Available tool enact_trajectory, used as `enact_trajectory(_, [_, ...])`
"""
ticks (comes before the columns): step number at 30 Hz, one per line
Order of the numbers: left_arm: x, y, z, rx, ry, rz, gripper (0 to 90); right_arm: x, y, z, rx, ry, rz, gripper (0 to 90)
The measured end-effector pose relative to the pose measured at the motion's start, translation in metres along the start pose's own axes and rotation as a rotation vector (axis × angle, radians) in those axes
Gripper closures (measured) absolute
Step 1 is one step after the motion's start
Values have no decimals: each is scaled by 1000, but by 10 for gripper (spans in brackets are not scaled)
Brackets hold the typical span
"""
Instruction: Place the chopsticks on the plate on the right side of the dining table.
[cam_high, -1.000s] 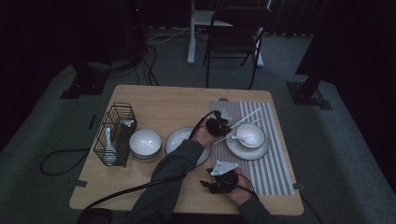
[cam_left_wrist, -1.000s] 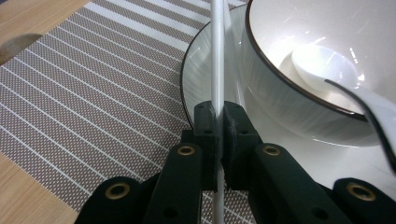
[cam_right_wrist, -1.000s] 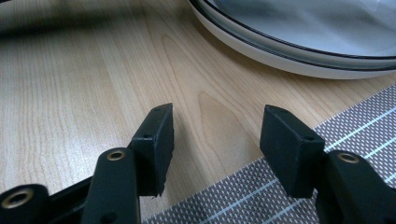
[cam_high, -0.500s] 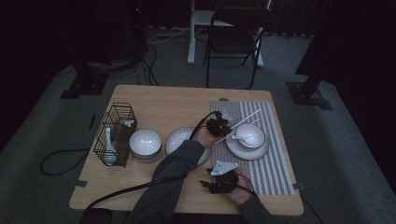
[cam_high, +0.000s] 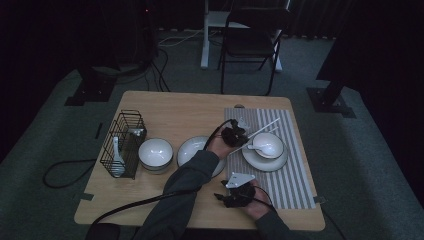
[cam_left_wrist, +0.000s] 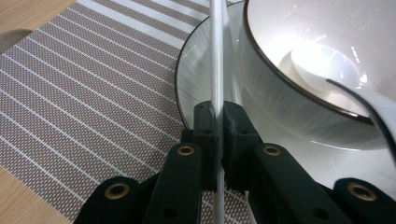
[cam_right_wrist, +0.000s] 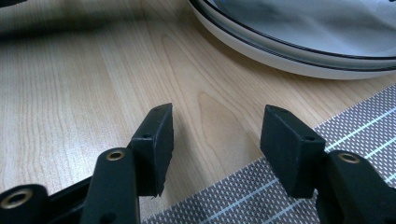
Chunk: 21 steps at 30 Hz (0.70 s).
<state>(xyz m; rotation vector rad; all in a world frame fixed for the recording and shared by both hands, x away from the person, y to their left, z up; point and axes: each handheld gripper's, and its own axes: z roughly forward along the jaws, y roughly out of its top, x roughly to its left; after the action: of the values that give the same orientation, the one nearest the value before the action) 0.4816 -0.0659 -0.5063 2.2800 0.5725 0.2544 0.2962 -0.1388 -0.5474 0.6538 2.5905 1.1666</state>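
Note:
My left gripper (cam_high: 243, 135) (cam_left_wrist: 217, 117) is shut on a thin white chopstick (cam_high: 263, 127) (cam_left_wrist: 215, 51), which slants up and away over the striped placemat (cam_high: 292, 182) (cam_left_wrist: 88, 93). Just beside it a white bowl (cam_high: 270, 144) (cam_left_wrist: 280, 65) holding a white spoon (cam_high: 256, 148) (cam_left_wrist: 322, 63) sits on a dark-rimmed plate (cam_high: 265, 163) (cam_left_wrist: 198, 74). My right gripper (cam_high: 226, 194) (cam_right_wrist: 217, 130) rests low near the table's front edge, open, with only bare wood between its jaws. The placemat's corner (cam_right_wrist: 280, 196) lies under its right jaw.
A black wire basket (cam_high: 122, 142) with a white spoon stands at the table's left. An empty white bowl (cam_high: 155, 154) and a white plate (cam_high: 192, 149) (cam_right_wrist: 303, 51) sit in the middle, partly under the left sleeve. A folding chair (cam_high: 250, 35) stands beyond the table.

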Motion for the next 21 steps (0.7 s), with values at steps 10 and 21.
enact_trajectory(10, [-1,0,2,7,-9,-2,858,0,0,0,0,0,0,441])
enact_trajectory(21, [-1,1,5,19,-10,-6,858,0,0,0,0,1,1,440])
